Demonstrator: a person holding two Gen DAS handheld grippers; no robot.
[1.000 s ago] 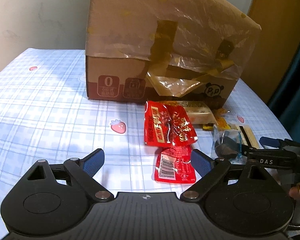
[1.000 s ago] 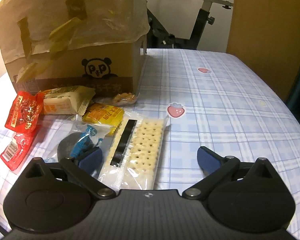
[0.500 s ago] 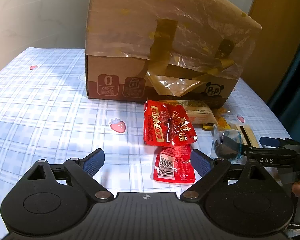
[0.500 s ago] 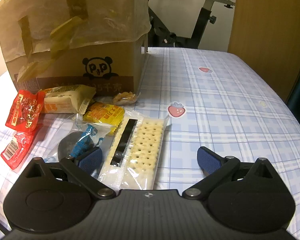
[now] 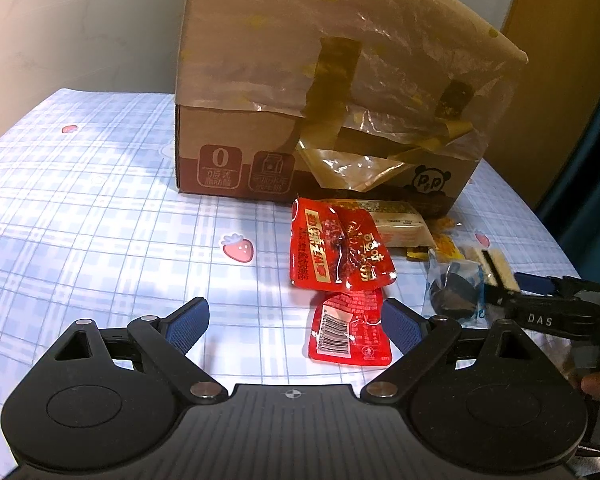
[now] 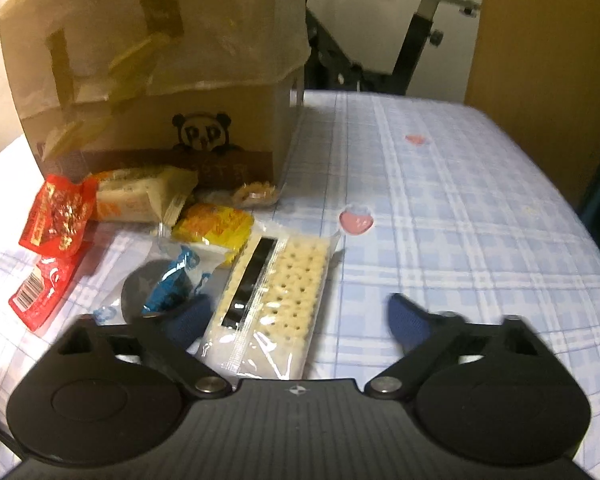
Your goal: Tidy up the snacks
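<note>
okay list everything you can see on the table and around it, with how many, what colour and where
cardboard box: one, brown, plastic sheet taped over it, back of the table
red snack packets: two, red, overlapping, in front of the box
pale wrapped cake: one, cream, against the box
yellow packet: one, yellow, in front of the cake
small clear packet: one, tan contents, at the box corner
dark round snack: one, black with blue print, clear wrapper, left of the crackers
cracker pack: one, cream, clear wrapper, between the right gripper's fingers
tablecloth: one, blue-white plaid with strawberries
exercise bike: one, black, behind the table
left gripper: open, over the lower red packet
right gripper: jaws closing around the crackers, not yet pressing
</note>
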